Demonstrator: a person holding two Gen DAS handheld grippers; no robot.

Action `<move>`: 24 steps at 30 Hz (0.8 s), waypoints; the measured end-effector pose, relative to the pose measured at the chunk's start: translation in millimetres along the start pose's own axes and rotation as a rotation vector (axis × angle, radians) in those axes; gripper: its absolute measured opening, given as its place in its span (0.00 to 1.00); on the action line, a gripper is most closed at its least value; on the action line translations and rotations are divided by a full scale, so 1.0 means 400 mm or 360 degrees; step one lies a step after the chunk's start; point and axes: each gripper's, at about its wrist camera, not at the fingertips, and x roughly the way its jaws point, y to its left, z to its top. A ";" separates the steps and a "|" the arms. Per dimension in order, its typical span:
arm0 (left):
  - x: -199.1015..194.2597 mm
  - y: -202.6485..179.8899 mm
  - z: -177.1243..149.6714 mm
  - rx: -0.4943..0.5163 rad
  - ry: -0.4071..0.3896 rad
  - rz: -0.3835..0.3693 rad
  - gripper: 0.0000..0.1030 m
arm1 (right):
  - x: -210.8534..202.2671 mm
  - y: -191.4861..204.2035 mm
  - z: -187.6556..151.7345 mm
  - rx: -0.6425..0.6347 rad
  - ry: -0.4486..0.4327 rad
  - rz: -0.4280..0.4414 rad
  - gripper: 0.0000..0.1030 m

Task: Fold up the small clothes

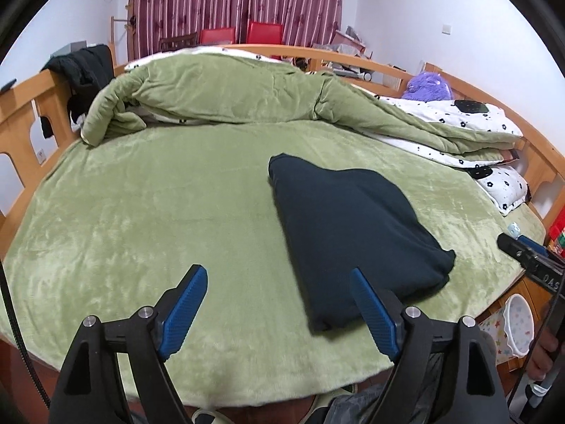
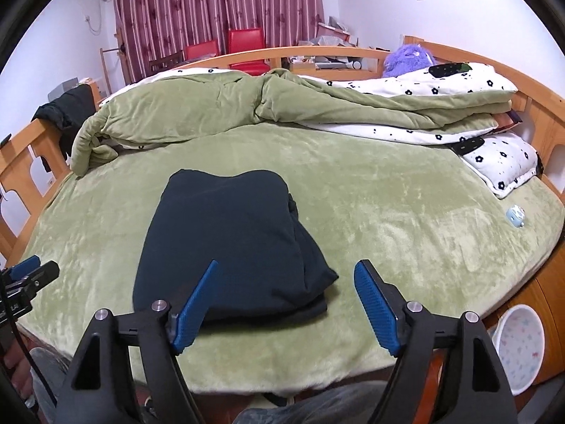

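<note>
A dark navy garment [image 1: 353,226] lies folded into a compact block on the green bed cover; it also shows in the right wrist view [image 2: 229,240]. My left gripper [image 1: 279,275] is open and empty, hovering above the bed's near edge, its right finger over the garment's near corner. My right gripper [image 2: 286,272] is open and empty above the garment's near right corner. The right gripper's tip shows at the right edge of the left wrist view [image 1: 519,247]; the left gripper's tip shows at the left edge of the right wrist view [image 2: 31,275].
A rumpled green quilt [image 1: 219,95] and white flowered bedding [image 2: 441,81] are piled along the bed's far side. A wooden bed frame [image 1: 21,113] surrounds the bed. A small blue-white object [image 2: 515,216] lies at right. A white bin [image 2: 519,346] stands on the floor.
</note>
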 end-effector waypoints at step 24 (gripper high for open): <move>-0.168 -0.001 -0.031 0.0008 -0.0118 0.0032 0.87 | -0.176 0.052 -0.057 -0.0123 -0.0115 -0.0093 0.93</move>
